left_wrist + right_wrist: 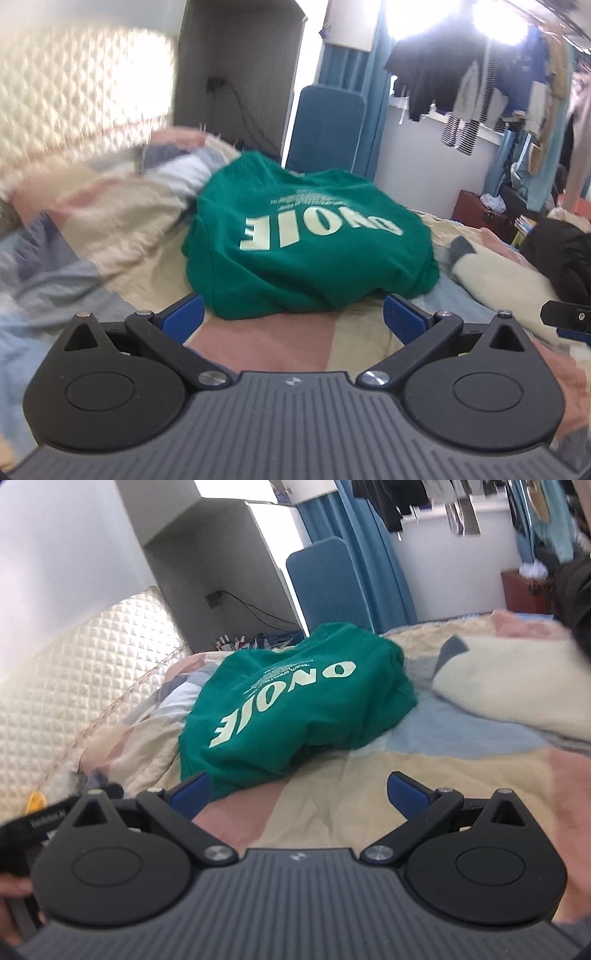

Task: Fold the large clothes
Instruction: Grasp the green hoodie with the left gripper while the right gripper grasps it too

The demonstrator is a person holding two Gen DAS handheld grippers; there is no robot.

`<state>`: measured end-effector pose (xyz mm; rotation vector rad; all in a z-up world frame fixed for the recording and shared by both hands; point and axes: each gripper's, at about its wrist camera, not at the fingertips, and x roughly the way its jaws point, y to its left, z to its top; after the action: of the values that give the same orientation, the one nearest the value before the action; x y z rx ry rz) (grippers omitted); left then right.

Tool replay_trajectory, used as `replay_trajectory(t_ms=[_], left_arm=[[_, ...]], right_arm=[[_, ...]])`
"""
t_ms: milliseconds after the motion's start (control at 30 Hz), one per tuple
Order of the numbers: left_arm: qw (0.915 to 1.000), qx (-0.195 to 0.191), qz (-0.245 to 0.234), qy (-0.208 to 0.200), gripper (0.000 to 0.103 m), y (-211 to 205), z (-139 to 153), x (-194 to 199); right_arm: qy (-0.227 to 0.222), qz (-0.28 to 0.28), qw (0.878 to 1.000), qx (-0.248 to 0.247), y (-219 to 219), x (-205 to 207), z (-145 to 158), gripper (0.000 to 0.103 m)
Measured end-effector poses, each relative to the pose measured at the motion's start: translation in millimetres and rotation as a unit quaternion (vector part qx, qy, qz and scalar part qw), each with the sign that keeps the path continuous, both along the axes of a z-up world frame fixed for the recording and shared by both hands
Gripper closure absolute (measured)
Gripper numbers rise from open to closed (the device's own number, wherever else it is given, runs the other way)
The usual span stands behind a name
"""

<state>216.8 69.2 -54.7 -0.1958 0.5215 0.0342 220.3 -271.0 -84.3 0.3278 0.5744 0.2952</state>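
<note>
One green sweatshirt with pale lettering lies in a loose, rounded heap on the patchwork quilt of a bed, roughly mid-bed, between the quilted headboard and a cream pillow. The left gripper hovers just short of the garment's near hem with its blue fingers spread wide and nothing between them; the right gripper is likewise released and empty, its left finger close to the near corner of the cloth, its right finger over bare quilt. Neither tool touches the fabric as far as these views show (motion blur softens the edges, so contact at the hem cannot be ruled out entirely).

Judged step: the approach before a first grasp. The garment appears bunched rather than laid flat, so folding proper has seemingly not begun. The next move likely calls for each tool to close on a separate part of the near hem or shoulders, then lift and draw the cloth apart to spread it flat; pinching a single layer, not the whole bundle, would matter.

Count: one sweatshirt to fold; two grippers, both open; one cream pillow; one dark garment at the bed's far right; several hanging clothes by the window, too blurred to number
</note>
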Motion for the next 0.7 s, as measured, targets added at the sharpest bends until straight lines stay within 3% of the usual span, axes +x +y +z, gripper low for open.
replay_trajectory(t_ms=[133,367,500,600,700], left_arm=[[0.9974,-0.062,0.021,0.031,0.0,37.5,-48.5,70.4],[0.985,-0.148,0.062,0.063,0.0,93.1,-135.0,173.2],[0.98,-0.172,0.081,0.056,0.0,111.6,-163.5,206.0],[0.9719,-0.208,0.094,0.055,0.0,124.1,-178.2,222.8],[0.9614,-0.243,0.111,0.064,0.0,133.1,-188.5,242.9]], right_arm=[[0.02,-0.02,0.999,0.015,3.7,70.6,-34.4,0.0],[0.077,-0.087,0.989,0.096,-10.7,177.9,-118.9,0.0],[0.081,-0.106,0.98,0.145,-19.0,220.8,-148.2,0.0],[0.082,-0.1,0.973,0.192,-21.5,248.2,-161.5,0.0],[0.077,-0.091,0.973,0.199,-15.5,265.7,-161.2,0.0]])
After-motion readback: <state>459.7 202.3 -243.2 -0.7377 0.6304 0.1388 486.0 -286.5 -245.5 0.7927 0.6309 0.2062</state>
